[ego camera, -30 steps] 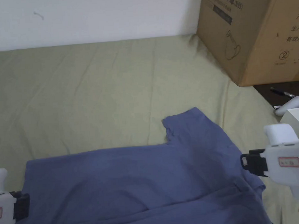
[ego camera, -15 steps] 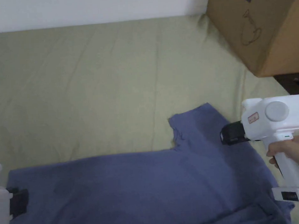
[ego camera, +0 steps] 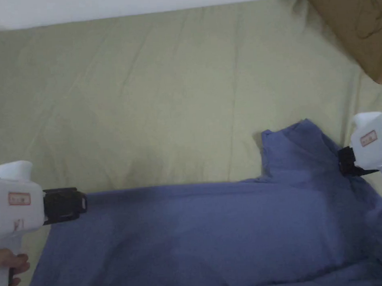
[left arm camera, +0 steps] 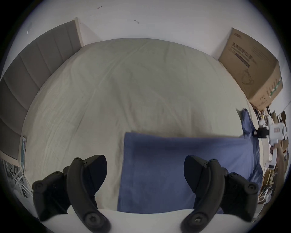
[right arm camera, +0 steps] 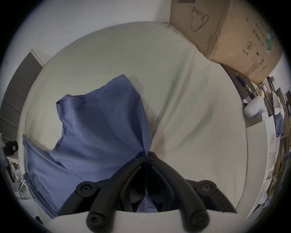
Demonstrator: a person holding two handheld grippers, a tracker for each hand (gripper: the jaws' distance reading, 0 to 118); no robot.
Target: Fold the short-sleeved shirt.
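A blue short-sleeved shirt (ego camera: 216, 233) lies spread across the near part of a pale green bed sheet (ego camera: 155, 95), one sleeve (ego camera: 296, 151) pointing away from me at the right. My right gripper (right arm camera: 146, 156) is shut on the shirt's right edge by that sleeve, and the cloth (right arm camera: 100, 126) rises toward its jaws. It also appears in the head view (ego camera: 343, 161). My left gripper (left arm camera: 144, 170) stands open above the shirt's left far corner (left arm camera: 130, 138), jaws wide apart with nothing between them. In the head view the left gripper (ego camera: 82, 202) sits at the shirt's left edge.
A large cardboard box (ego camera: 356, 22) stands on the bed's far right corner, against the white wall (ego camera: 137, 1). A grey padded headboard (left arm camera: 31, 75) borders the bed on the left. A cluttered desk (right arm camera: 258, 126) with a white device lies beyond the right edge.
The left gripper has come up from the shirt's near left to its far left corner. The right gripper went to the sleeve, then drew back to the shirt's right edge. The head camera turned left.
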